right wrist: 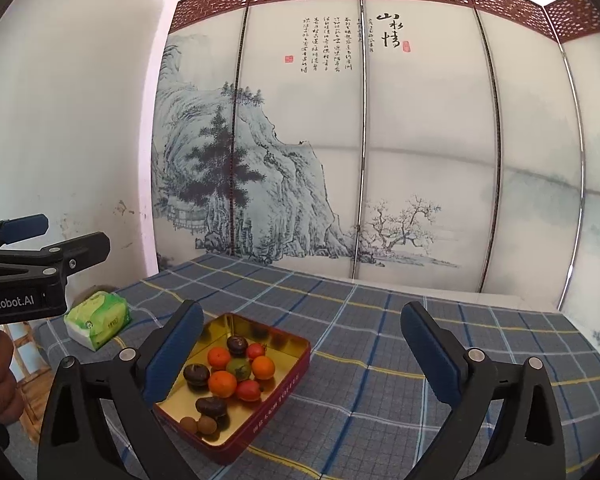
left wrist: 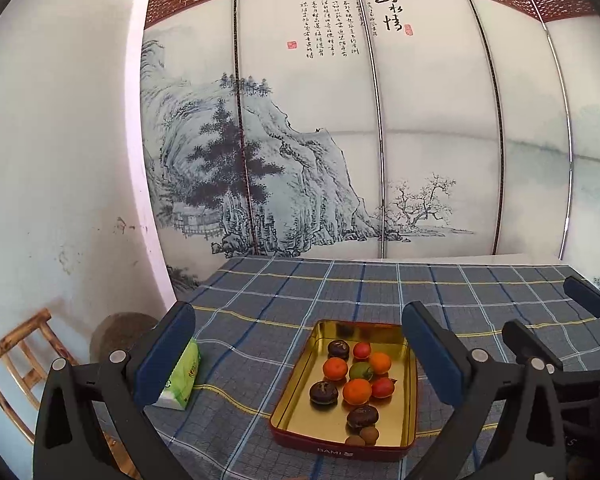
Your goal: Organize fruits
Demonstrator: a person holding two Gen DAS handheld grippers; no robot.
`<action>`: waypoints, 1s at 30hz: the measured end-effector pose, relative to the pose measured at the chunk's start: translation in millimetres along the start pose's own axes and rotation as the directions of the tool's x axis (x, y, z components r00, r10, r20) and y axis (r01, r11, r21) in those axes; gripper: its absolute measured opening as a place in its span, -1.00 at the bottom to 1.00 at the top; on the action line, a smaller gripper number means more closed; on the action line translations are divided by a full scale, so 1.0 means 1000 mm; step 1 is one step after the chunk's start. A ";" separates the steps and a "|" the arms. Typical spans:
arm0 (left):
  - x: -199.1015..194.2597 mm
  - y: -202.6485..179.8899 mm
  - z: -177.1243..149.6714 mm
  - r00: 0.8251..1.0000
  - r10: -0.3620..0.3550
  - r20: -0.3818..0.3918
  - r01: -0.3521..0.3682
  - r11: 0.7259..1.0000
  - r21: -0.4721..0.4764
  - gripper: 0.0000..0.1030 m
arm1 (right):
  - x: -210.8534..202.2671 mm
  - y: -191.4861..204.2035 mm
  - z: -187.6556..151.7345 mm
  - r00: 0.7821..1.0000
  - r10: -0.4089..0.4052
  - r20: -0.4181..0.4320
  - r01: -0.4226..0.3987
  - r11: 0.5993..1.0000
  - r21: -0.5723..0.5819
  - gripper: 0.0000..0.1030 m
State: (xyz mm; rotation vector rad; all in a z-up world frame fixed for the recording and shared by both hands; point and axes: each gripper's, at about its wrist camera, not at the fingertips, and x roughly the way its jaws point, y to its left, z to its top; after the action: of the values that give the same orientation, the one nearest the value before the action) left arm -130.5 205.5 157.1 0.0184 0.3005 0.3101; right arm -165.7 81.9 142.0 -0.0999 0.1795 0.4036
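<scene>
At the far left of the checked cloth [left wrist: 339, 292] lies a green tissue pack [left wrist: 182, 376]. The left gripper [left wrist: 300, 356] hangs above, jaws spread, empty. The tin [left wrist: 409, 392] lies near the middle and holds all the fruits [left wrist: 355, 392]. The right gripper [right wrist: 301, 352] is also spread wide and holds nothing.

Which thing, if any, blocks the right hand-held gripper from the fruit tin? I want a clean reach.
Nothing visible does. The right hand-held gripper is open and empty above the checked tablecloth; the tin of fruit lies uncovered just ahead. The tissue pack sits off to the left.
</scene>
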 end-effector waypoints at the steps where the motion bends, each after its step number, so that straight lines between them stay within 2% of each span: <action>1: -0.001 0.001 0.000 1.000 -0.006 -0.003 0.006 1.000 -0.004 1.00 | -0.002 0.001 0.001 1.000 0.000 0.005 0.000 1.000 -0.003 0.94; 12: -0.006 0.009 -0.002 1.000 -0.013 -0.019 0.013 1.000 -0.025 1.00 | -0.008 0.009 0.007 1.000 0.005 0.020 -0.004 1.000 -0.026 0.98; 30: -0.004 0.012 -0.012 0.998 -0.010 -0.056 0.008 0.999 -0.041 1.00 | -0.010 0.013 0.005 1.000 0.009 0.001 -0.009 0.999 -0.039 0.99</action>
State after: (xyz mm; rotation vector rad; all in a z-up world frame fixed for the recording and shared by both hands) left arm -141.1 214.9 147.4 -0.0320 0.3496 0.3079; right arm -179.5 91.0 148.1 -0.1369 0.1710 0.4160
